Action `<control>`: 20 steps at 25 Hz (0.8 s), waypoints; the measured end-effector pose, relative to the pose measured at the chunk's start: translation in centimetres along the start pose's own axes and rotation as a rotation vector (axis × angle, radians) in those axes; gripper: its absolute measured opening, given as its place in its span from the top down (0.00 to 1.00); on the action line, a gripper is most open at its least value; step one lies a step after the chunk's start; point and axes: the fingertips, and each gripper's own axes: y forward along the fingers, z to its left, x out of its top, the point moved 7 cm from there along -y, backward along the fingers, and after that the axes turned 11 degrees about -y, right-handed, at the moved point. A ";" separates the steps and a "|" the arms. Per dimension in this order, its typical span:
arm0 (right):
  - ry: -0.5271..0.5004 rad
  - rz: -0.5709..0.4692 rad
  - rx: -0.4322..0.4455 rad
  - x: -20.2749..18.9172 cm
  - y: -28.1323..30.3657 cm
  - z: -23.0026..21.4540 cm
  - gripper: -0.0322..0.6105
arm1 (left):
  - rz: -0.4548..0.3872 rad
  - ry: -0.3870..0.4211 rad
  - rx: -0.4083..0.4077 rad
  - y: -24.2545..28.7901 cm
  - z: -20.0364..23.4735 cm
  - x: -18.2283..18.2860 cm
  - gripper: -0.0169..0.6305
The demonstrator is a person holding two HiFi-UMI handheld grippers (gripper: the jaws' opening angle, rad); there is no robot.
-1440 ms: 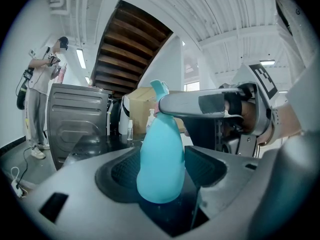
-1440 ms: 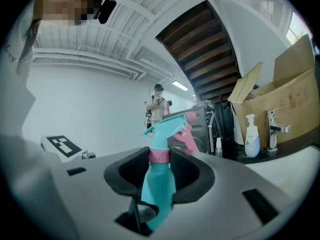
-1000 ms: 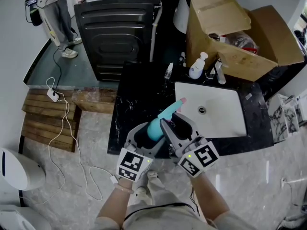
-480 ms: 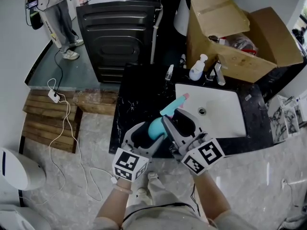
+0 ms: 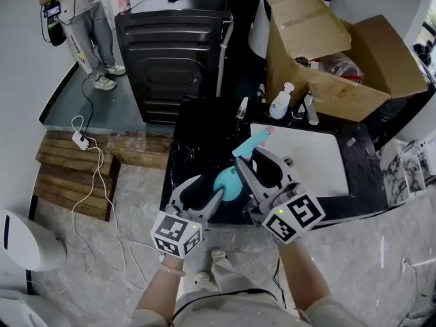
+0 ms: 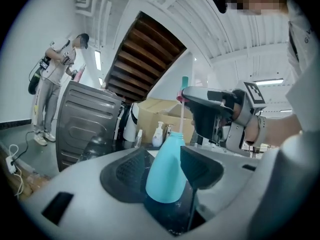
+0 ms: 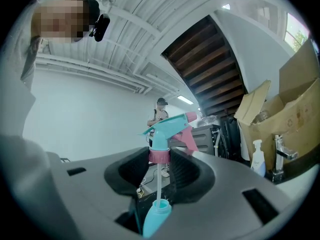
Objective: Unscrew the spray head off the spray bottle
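Note:
My left gripper holds the teal spray bottle by its body in the air over the counter's front edge. Its jaws are closing, and its pads press the bottle on both sides. My right gripper is shut on the pink collar of the teal and pink spray head. The head is off the neck and sits above it. Its thin dip tube still runs down into the open bottle mouth.
A black marble counter with a white sink lies below the grippers. A pump bottle, a small sprayer and a faucet stand at its back. An open cardboard box is behind, a black appliance to the left. A person stands far left.
The left gripper's marker cube has dropped down and to the left, and the bottle has tilted with it. The right gripper has shifted slightly right with the spray head.

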 end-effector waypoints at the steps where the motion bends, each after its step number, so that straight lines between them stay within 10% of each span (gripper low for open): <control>1: -0.002 0.002 0.001 0.1 0.0 0.0 0.74 | -0.009 0.007 0.016 -0.3 0.1 0.1 0.66; 6: -0.021 -0.002 0.004 1.0 0.0 0.0 0.74 | -0.035 0.030 0.113 -1.7 0.8 0.5 0.95; 20: -0.061 -0.057 -0.013 4.2 -0.4 -0.2 0.74 | -0.059 0.028 0.148 -3.8 0.4 1.2 0.97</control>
